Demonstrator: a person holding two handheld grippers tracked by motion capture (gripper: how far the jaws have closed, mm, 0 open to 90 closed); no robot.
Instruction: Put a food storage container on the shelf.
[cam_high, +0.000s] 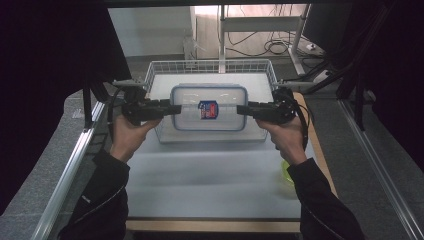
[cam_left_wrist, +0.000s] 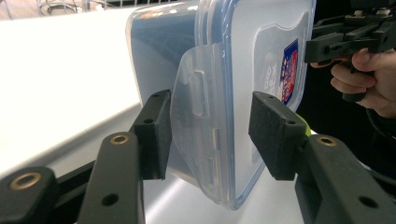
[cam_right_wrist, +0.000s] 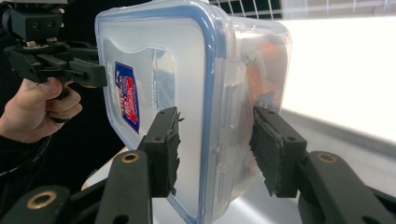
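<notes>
Setting: a pale surface (cam_high: 215, 175) under bright light, with a white wire basket (cam_high: 159, 67) at its far end and cables on the floor beyond.
Container: the clear plastic container (cam_high: 209, 107) with a blue-rimmed snap lid sits over the wire basket, between your two hands.
Handling: you should expect it to be stiff, smooth and slippery; it looks light, though something orange shows faintly inside in the right gripper view.
Where to hold: take the short ends, at the lid's locking flaps (cam_left_wrist: 198, 116), where there is an edge to catch.
Left hand-held gripper (cam_high: 170, 108): your jaws are part open, straddling the flap at the left end; one pad (cam_left_wrist: 156, 133) lies against it, the other stands apart.
Right hand-held gripper (cam_high: 243, 109): also part open, astride the right end's rim, both pads just clear of the plastic.
Other: a yellow-green object (cam_high: 286, 172) lies near your right wrist.
</notes>
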